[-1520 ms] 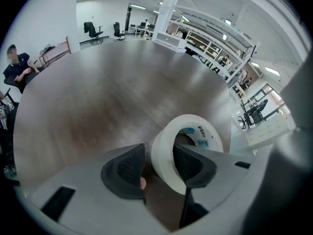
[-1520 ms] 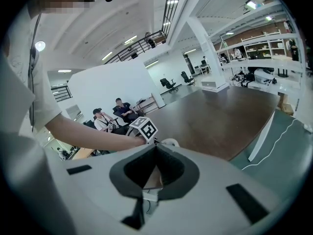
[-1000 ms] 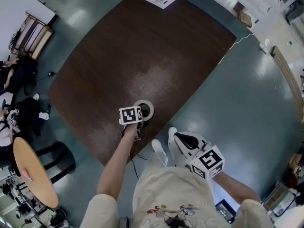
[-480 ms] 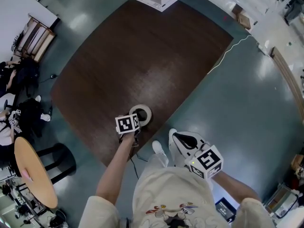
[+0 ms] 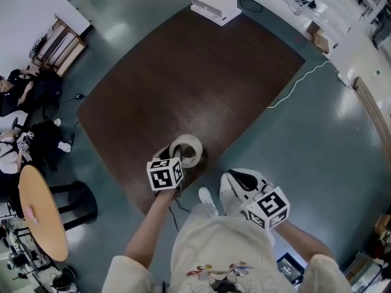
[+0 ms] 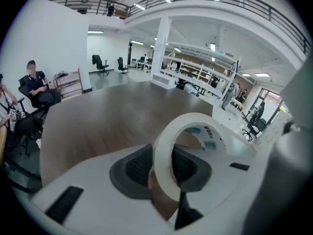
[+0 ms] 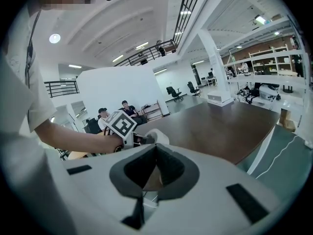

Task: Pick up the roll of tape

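**A:** Head view?

**B:** Left hand-held gripper [image 5: 177,160] is pinching the roll of tape [image 5: 192,154] at its tips, over the near corner of the counter [image 5: 195,72]. The ring is tilted, with the hole partly up toward the camera. Right hand-held gripper [image 5: 232,177] is well apart from it, off the counter's edge and over the floor [image 5: 311,139]. Can't read the jaw gap on either from up here.

**A:** Left gripper view?

**B:** The tape stands on edge right between the jaws. One pad is inside the hole, the other is outside the band, and they squeeze the wall. The hole's axis runs across the jaws, and the ring's plane runs roughly along the gripper's pointing line, skewed a bit right. It's a ring, so there's no real long axis. Only this view shows the printed label [image 6: 208,140] inside the core. The counter top lies beyond and below the tape. Seated people [image 6: 35,84] are far off to the left.

**A:** Right gripper view?

**B:** Its jaws are pressed together with nothing between them. Ahead and left of them it catches the other gripper's marker cube [image 7: 121,124], with the tape just past it, side-on and in the air in front of the counter. The other two views don't give that angle.
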{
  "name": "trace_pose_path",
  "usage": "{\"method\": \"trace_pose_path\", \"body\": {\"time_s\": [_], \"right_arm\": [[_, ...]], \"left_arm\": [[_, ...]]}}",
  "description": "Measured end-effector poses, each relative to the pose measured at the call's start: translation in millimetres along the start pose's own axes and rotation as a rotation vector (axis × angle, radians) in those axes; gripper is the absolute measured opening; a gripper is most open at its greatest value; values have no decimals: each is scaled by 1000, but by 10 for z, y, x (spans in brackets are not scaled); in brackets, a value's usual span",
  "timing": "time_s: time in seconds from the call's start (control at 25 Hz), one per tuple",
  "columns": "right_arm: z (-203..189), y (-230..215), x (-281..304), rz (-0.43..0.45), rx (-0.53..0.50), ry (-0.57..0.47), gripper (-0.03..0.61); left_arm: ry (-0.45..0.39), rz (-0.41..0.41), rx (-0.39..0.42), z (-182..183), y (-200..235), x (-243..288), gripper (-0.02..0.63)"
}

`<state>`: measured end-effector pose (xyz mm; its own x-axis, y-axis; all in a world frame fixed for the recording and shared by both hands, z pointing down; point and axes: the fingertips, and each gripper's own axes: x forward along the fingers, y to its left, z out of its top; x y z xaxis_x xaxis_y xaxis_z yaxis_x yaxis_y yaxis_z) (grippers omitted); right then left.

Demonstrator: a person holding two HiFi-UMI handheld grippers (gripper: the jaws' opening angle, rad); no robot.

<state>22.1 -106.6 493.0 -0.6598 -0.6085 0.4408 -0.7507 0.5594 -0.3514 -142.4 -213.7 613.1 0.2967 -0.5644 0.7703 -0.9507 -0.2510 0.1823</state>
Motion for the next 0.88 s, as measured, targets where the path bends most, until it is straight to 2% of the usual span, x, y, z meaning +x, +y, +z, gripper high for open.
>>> {"method": "trace_pose_path", "body": {"time_s": [0.24,0.36,0.6,0.88], "right_arm": [[20,105,-103,4,-34,-18,6],[52,174,-150,8,-49,-28,6],[168,307,-192,6,-127,-59,6],[254,422,-194,13,-159,-82,6]], "left_arm": [[-143,-19,13,249,-170,-626,94],[-212,-26,47,336,-281,-972,94],[-358,-56,87,474,-527,-1637,94],[-521,-105,96,508,-761,-2261,94]]}}
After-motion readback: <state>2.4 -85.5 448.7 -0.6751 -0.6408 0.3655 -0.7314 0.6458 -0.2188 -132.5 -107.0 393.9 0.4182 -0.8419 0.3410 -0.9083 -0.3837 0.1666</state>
